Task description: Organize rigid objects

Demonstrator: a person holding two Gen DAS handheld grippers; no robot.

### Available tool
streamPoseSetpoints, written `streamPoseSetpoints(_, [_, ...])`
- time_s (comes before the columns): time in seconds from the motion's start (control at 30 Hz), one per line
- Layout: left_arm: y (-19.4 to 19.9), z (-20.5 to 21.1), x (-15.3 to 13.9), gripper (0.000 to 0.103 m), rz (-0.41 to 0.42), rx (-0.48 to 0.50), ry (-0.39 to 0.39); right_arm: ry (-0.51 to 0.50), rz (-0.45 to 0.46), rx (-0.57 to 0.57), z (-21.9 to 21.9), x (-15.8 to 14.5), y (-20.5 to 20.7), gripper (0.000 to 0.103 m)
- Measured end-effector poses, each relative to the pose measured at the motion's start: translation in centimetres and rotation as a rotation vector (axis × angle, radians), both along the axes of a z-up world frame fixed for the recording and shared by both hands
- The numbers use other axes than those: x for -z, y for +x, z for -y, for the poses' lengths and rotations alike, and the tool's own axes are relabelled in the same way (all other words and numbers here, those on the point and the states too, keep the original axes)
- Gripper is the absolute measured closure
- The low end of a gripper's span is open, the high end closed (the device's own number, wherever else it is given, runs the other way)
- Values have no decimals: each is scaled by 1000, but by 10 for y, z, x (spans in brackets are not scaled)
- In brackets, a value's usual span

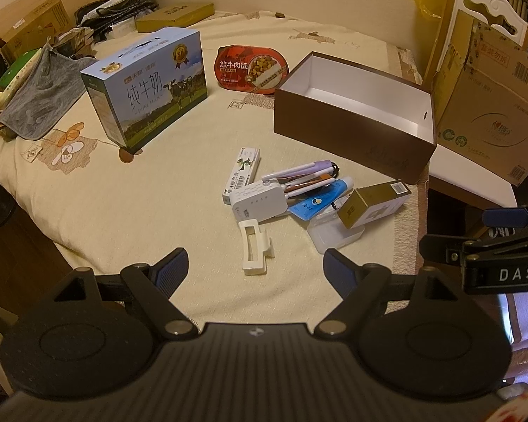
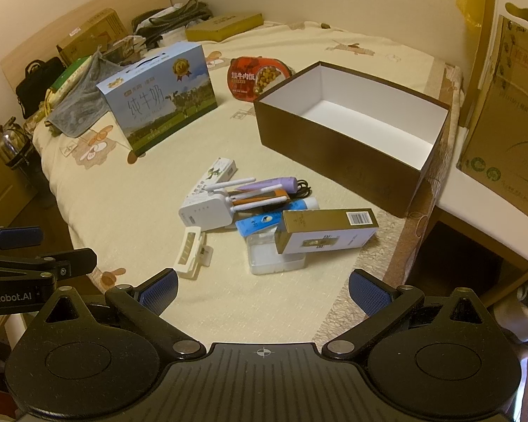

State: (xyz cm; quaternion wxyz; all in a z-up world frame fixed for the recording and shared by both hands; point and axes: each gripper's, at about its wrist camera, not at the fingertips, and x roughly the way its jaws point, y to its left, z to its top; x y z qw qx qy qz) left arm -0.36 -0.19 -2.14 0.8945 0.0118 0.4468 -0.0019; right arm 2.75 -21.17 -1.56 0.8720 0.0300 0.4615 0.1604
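- Currently, both grippers are held above the near edge of a bed [image 1: 158, 183] covered in a cream patterned spread.
- Left gripper [image 1: 255, 263]: jaws spread wide, nothing between the blue pads; it is also seen at the left edge of the right wrist view.
- Right gripper [image 2: 262, 286]: jaws likewise wide apart and empty.
- A heap of small rigid objects is seen just ahead of both grippers, near the bed's front edge:
  - white router [image 2: 204, 211] with its antennas laid over a purple pen-like item [image 2: 271, 183];
  - long white carton [image 1: 242, 172] lying partly under the router;
  - blue tube [image 2: 274, 219] partly under a gold-and-white box [image 2: 329, 230], which leans on a clear plastic case [image 2: 276, 262];
  - white plastic bracket [image 1: 255, 248] lying apart, nearest the left gripper.
- Brown open box [image 2: 348, 130], white inside, stands beyond the heap to the right; nothing can be seen in it.
- Blue milk carton [image 1: 148, 84] stands upright further back on the left; a red meal tub [image 1: 251, 68] lies behind the brown box.
- Grey cloth [image 1: 38, 95] is draped at the far left.
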Motion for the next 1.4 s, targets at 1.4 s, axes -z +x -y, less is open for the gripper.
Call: streamPoseSetpoints(1.4, [59, -5, 31, 22, -105, -46, 56, 4, -96, 1, 2, 47, 50, 2])
